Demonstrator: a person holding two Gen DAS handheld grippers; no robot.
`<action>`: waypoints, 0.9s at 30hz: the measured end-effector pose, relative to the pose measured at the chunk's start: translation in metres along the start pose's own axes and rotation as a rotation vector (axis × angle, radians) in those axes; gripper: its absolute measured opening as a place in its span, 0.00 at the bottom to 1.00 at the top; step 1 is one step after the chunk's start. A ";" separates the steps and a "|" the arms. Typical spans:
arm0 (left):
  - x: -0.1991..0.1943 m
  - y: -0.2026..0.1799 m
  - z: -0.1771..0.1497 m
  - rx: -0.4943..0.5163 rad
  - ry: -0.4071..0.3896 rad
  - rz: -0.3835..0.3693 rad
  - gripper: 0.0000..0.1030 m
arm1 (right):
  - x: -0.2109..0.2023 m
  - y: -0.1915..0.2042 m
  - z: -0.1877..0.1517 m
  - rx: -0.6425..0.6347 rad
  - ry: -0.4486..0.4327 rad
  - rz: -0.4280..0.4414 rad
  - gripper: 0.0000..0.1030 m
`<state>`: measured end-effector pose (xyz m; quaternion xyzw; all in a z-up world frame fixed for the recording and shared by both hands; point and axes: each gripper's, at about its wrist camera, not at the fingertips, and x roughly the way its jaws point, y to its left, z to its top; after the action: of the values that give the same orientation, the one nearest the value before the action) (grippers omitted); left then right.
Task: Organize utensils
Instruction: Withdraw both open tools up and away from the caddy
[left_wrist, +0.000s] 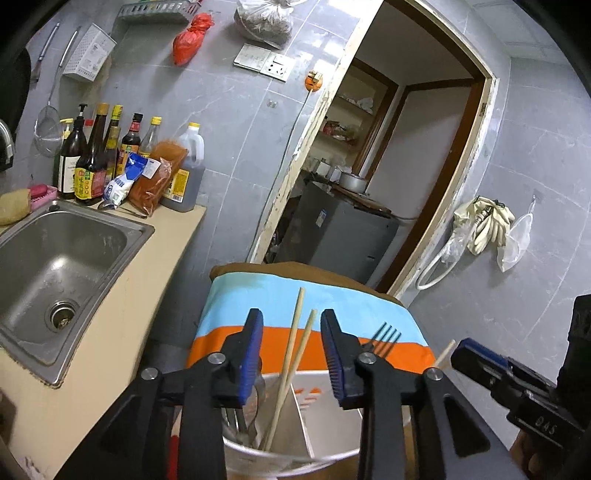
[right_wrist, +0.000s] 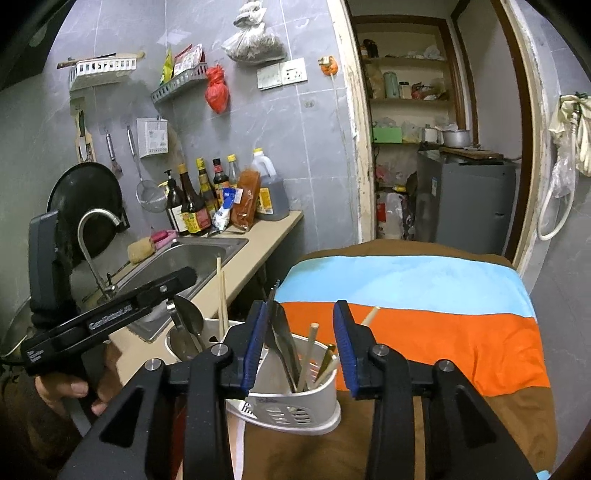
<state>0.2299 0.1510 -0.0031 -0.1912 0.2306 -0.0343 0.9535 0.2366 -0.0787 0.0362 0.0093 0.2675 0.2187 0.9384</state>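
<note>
A white utensil holder (right_wrist: 295, 410) stands on a table under a blue, orange and brown striped cloth (right_wrist: 424, 332). My left gripper (left_wrist: 291, 317) hangs open just above the holder (left_wrist: 321, 406). Two wooden chopsticks (left_wrist: 286, 373) rise between its blue pads, touching neither. A fork (left_wrist: 384, 338) sticks up to the right. My right gripper (right_wrist: 301, 308) is open over the holder's near compartment. A dark flat utensil (right_wrist: 280, 332) stands beside its left pad and light sticks (right_wrist: 308, 354) lean in the gap. Spoons (right_wrist: 188, 321) fill the far compartment.
A steel sink (left_wrist: 55, 258) with a tap (right_wrist: 96, 221) sits in the beige counter left of the table. Sauce bottles (left_wrist: 92, 158) line the wall behind it. An open doorway with a grey cabinet (right_wrist: 472, 199) lies beyond. A hand (right_wrist: 74, 391) grips the left tool.
</note>
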 end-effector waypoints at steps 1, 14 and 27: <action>-0.003 -0.001 -0.001 0.003 -0.001 0.000 0.39 | -0.003 -0.001 -0.001 0.001 -0.009 -0.007 0.35; -0.032 -0.025 -0.012 0.072 0.021 0.021 0.82 | -0.043 -0.017 -0.013 0.033 -0.057 -0.108 0.58; -0.062 -0.064 -0.030 0.150 0.020 0.085 0.99 | -0.095 -0.047 -0.028 0.065 -0.101 -0.188 0.88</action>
<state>0.1626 0.0911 0.0233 -0.1092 0.2447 -0.0130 0.9634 0.1698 -0.1634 0.0533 0.0257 0.2266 0.1204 0.9662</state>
